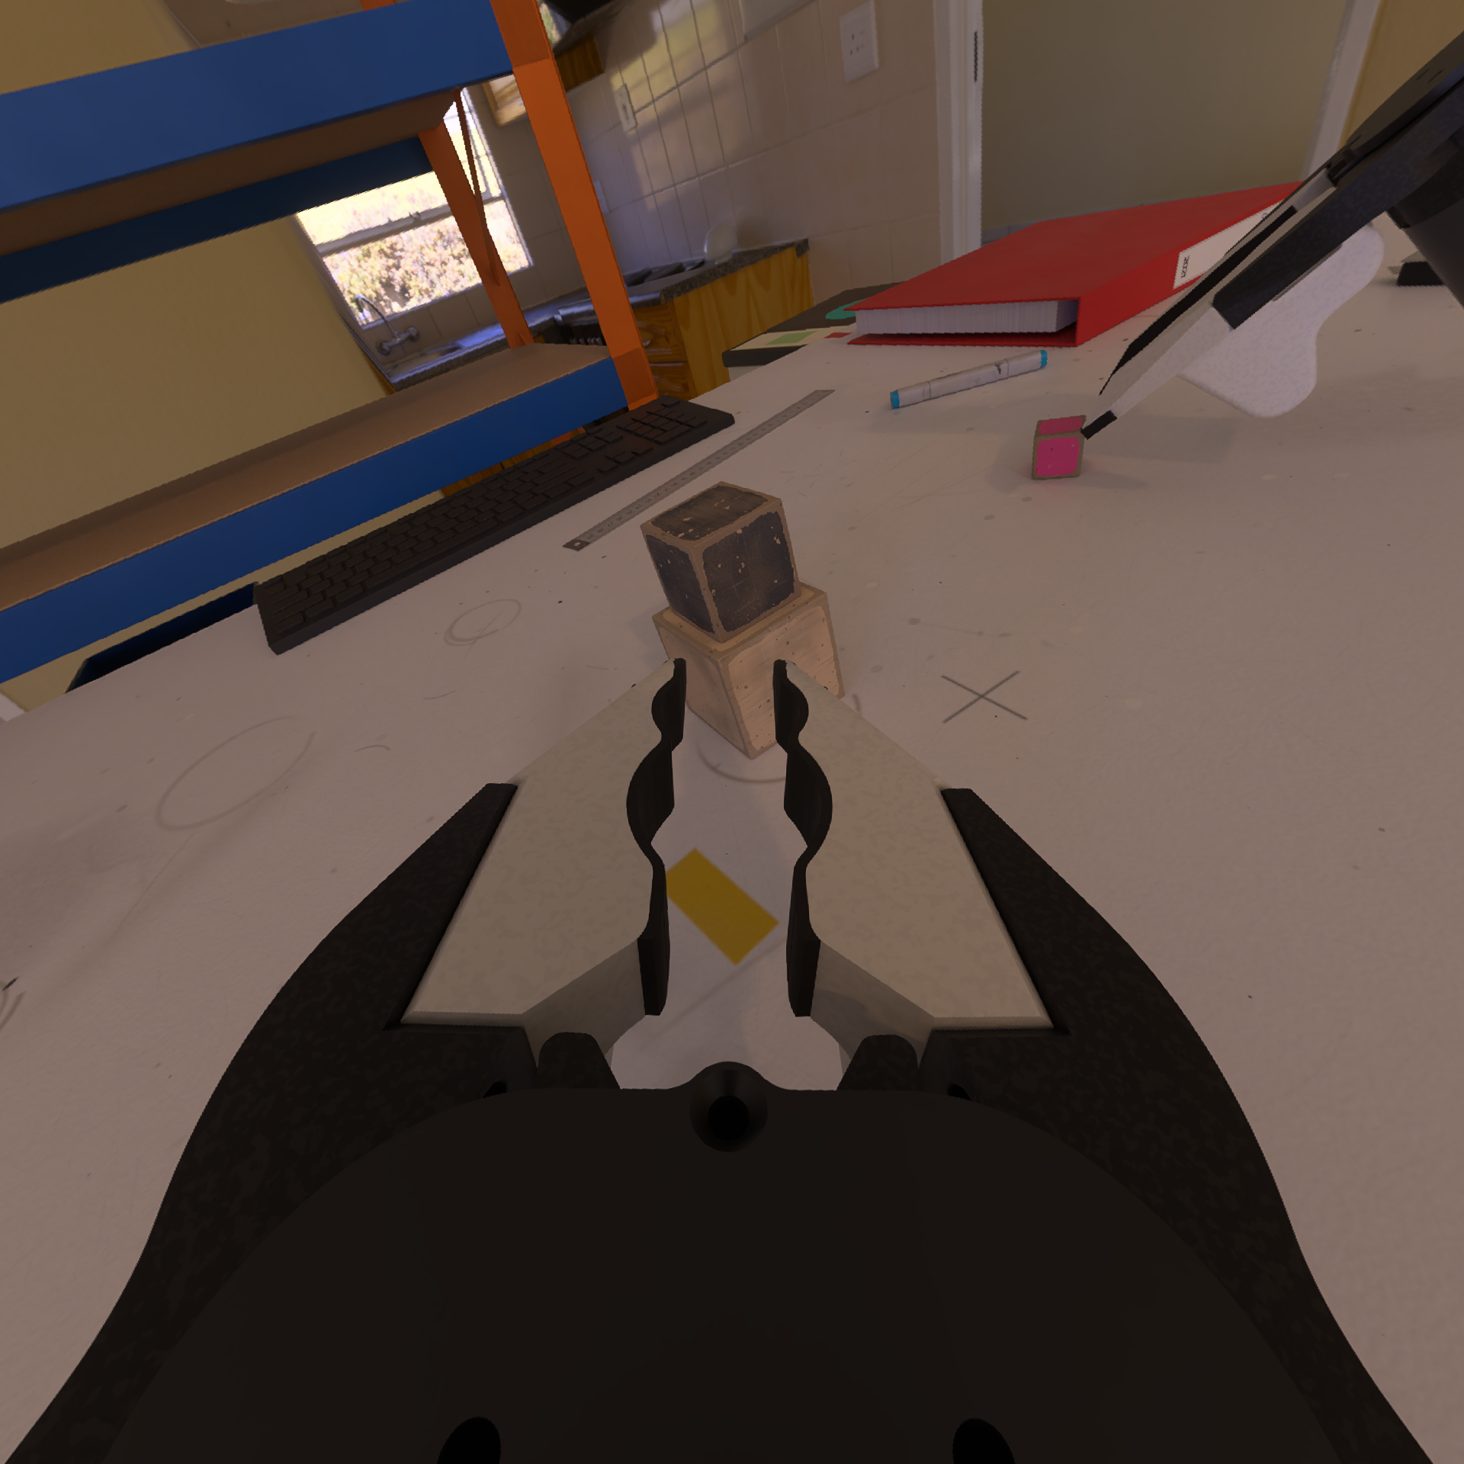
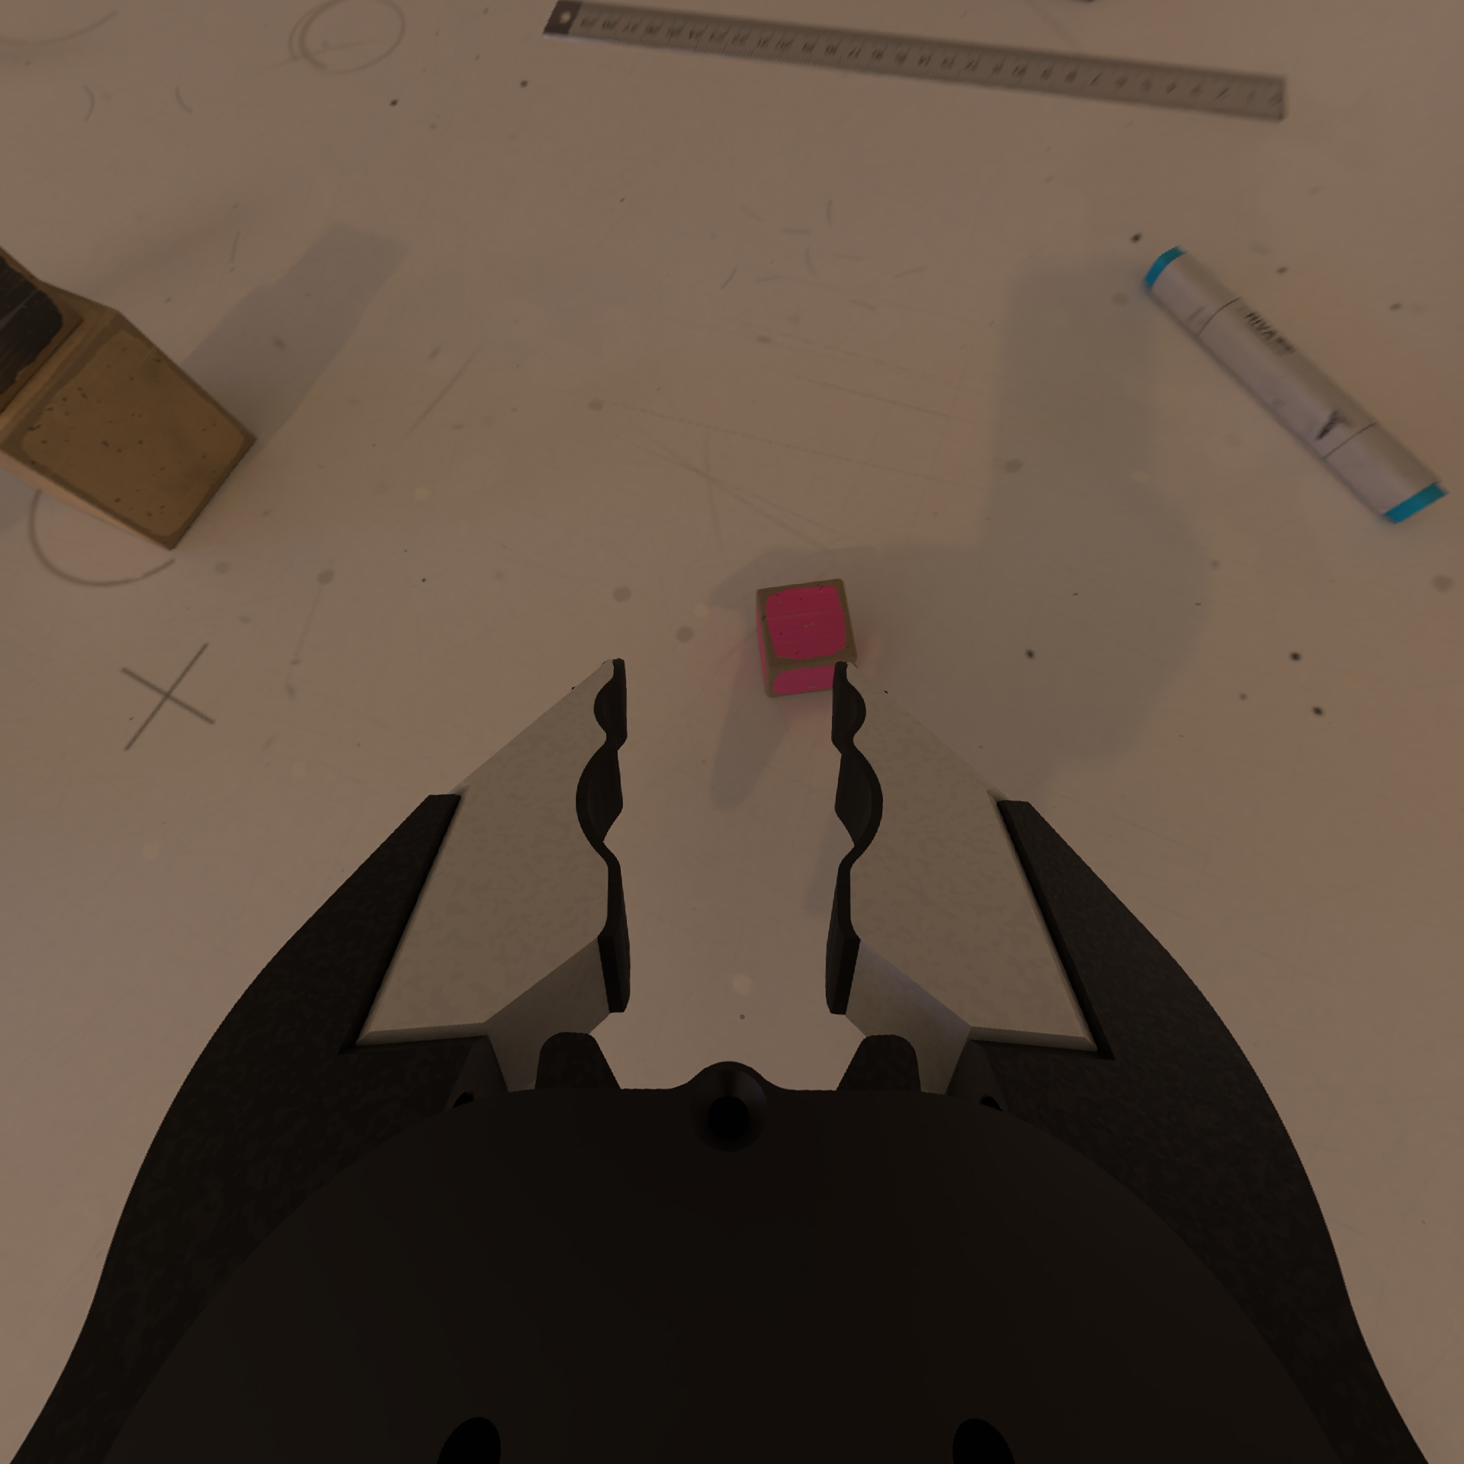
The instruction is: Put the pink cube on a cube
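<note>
Our right gripper [image 2: 729, 673] hangs with jaws parted and empty above the pink cube [image 2: 804, 634] on the table [image 2: 951, 396]. Our left gripper [image 1: 729, 673], jaws slightly parted and empty, faces a black cube [image 1: 725, 558] stacked on a wooden cube [image 1: 752, 681].

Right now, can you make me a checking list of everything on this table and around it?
Surface: pale table, scuffed, with pencil circles and a cross mark; a yellow patch lies under the left claw.
Job's things: pink cube alone on the table; black cube stacked on a wooden cube.
Clutter: metal ruler, marker with blue ends, black keyboard, red binder.
Grippers: right claw open above the table, the pink cube just beyond its tip; left claw open, empty, pointing at the stack.
Cables: nothing seen.
Surroundings: blue and orange shelf, window, tiled wall.
</note>
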You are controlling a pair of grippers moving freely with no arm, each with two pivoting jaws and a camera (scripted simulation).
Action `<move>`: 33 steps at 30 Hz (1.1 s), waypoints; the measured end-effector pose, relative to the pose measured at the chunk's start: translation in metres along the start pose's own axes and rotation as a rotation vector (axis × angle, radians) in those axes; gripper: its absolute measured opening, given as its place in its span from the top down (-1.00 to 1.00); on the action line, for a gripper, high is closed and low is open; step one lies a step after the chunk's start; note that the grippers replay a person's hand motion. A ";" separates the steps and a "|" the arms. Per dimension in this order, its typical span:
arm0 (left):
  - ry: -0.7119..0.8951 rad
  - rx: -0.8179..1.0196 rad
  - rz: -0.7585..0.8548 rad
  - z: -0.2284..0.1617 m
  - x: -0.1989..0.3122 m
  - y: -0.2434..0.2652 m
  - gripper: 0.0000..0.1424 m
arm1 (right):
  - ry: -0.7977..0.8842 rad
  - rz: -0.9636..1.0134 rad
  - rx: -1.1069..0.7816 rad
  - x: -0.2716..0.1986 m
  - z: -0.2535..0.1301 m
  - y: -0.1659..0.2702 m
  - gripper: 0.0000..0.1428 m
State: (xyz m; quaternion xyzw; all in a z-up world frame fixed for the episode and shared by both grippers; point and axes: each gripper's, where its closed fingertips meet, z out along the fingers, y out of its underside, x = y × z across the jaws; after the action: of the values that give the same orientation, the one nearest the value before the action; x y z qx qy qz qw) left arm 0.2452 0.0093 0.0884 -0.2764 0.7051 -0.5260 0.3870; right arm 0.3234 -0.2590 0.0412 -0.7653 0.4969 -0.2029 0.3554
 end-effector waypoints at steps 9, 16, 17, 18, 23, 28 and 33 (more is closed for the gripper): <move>0.002 -0.018 0.016 0.001 0.002 0.002 0.69 | 0.164 0.057 0.033 0.021 0.010 0.013 0.12; 0.028 0.021 0.032 -0.003 0.007 -0.002 0.70 | 0.083 -0.102 -0.055 0.032 0.025 0.018 0.08; 0.028 0.020 0.032 -0.003 0.007 -0.002 0.69 | 0.058 -0.119 -0.062 0.030 0.026 0.018 0.09; 0.027 0.018 0.033 -0.003 0.007 -0.002 0.69 | 0.041 -0.139 -0.062 0.029 0.027 0.017 0.10; 0.025 0.001 0.040 -0.002 0.008 0.000 0.69 | -0.009 -0.173 -0.036 0.024 0.030 0.013 0.47; 0.017 -0.014 0.021 -0.003 0.005 0.002 0.69 | -0.066 -0.182 0.008 0.012 0.025 0.009 0.62; 0.027 0.003 -0.018 -0.005 0.003 0.000 0.70 | -0.377 -0.189 0.161 -0.049 0.013 -0.017 0.62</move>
State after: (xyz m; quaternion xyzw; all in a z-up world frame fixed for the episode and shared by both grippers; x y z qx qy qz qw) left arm 0.2396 0.0095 0.0886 -0.2747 0.7069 -0.5344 0.3731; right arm 0.3218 -0.2060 0.0472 -0.8020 0.3299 -0.1278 0.4814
